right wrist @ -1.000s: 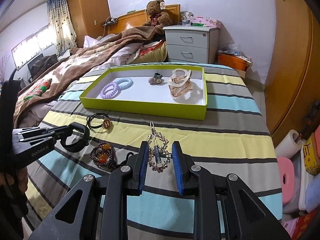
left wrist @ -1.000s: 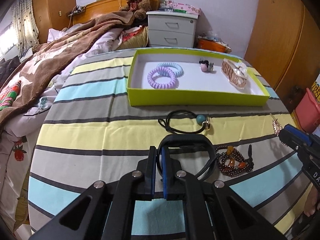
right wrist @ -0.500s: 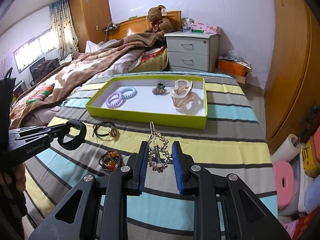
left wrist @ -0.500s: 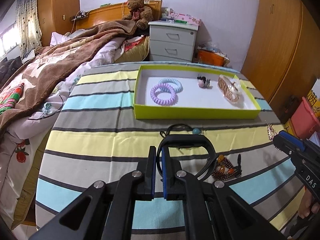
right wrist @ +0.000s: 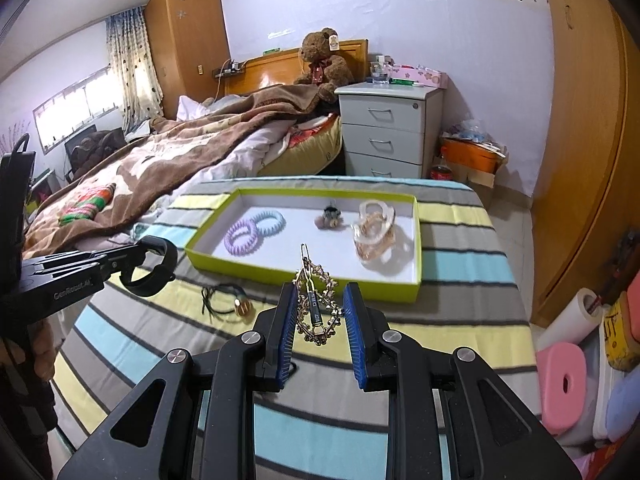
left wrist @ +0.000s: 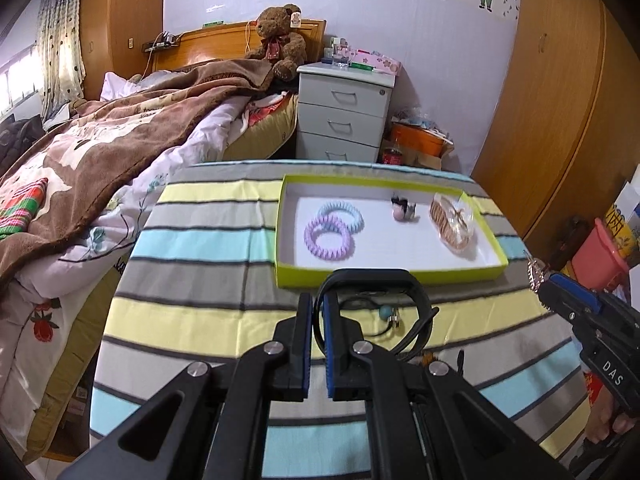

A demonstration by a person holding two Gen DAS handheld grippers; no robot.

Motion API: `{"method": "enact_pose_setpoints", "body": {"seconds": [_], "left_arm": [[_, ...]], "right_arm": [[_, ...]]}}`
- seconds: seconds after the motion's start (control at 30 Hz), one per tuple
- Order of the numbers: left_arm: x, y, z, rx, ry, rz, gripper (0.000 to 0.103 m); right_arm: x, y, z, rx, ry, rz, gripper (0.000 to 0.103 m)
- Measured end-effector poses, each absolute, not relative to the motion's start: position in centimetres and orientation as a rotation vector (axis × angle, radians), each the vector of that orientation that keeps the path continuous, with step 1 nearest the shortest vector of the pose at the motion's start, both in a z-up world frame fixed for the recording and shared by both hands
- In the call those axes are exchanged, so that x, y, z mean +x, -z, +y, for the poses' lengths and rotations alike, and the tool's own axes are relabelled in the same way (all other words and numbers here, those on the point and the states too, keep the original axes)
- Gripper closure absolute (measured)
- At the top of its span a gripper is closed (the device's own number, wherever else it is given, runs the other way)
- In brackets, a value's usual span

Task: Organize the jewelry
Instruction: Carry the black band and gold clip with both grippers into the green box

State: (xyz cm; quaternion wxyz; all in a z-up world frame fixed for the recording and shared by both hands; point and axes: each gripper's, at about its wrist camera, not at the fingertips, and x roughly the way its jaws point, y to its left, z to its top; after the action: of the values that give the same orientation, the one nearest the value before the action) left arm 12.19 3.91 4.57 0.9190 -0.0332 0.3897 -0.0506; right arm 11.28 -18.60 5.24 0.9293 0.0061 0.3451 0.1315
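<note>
My left gripper (left wrist: 318, 316) is shut on a black bangle (left wrist: 372, 276) and holds it in the air in front of the green tray (left wrist: 384, 274). It also shows in the right wrist view (right wrist: 150, 266). My right gripper (right wrist: 320, 312) is shut on a gold chain bracelet (right wrist: 318, 300), held above the striped cloth just short of the tray (right wrist: 304, 276). The tray holds a purple coil tie (right wrist: 244, 236), a blue coil tie (right wrist: 270, 222), a small hair clip (right wrist: 330, 218) and a beige claw clip (right wrist: 374, 234).
A black cord with a round bead (right wrist: 228, 302) lies on the striped cloth (right wrist: 440, 320) in front of the tray. A bed (right wrist: 160, 152) stands to the left, a grey nightstand (right wrist: 388, 128) behind, a wooden wardrobe (right wrist: 580, 140) at right.
Both grippers have risen and moved back from the table with their items still held. The brown bead bracelet has dropped out of sight behind the left gripper.
</note>
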Motion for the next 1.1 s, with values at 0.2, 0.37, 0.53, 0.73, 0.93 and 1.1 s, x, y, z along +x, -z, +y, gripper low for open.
{"method": "enact_pose_setpoints", "body": {"seconds": [0.2,0.37,0.53,0.73,0.93,1.1], "left_arm": [[14.2,-5.7,4.3,-0.073,0.104,0.784,0.097],[16.3,-5.9,4.3,-0.083,0.105,0.793,0.097],[19.1,-6.1,4.2,-0.092,0.11,0.797,0.097],[23.0,-5.1,4.1,-0.117,0.125,0.83,0.097],[26.6,-3.3,3.4,-0.109,0.136,0.87,0.097],[28.6,-1.8,2.6,-0.094,0.142,0.906,0.097]], "right_arm": [[13.4,-6.1,-17.7,-0.002,-0.275,0.7,0.078],[15.4,-6.5,-17.1,-0.009,-0.274,0.704,0.078],[18.1,-6.3,-16.5,0.003,-0.277,0.723,0.078],[21.2,-4.6,-15.1,-0.003,-0.284,0.768,0.078],[24.1,-2.6,-14.0,-0.016,-0.287,0.814,0.078],[25.4,-1.1,-13.7,-0.022,-0.282,0.846,0.078]]}}
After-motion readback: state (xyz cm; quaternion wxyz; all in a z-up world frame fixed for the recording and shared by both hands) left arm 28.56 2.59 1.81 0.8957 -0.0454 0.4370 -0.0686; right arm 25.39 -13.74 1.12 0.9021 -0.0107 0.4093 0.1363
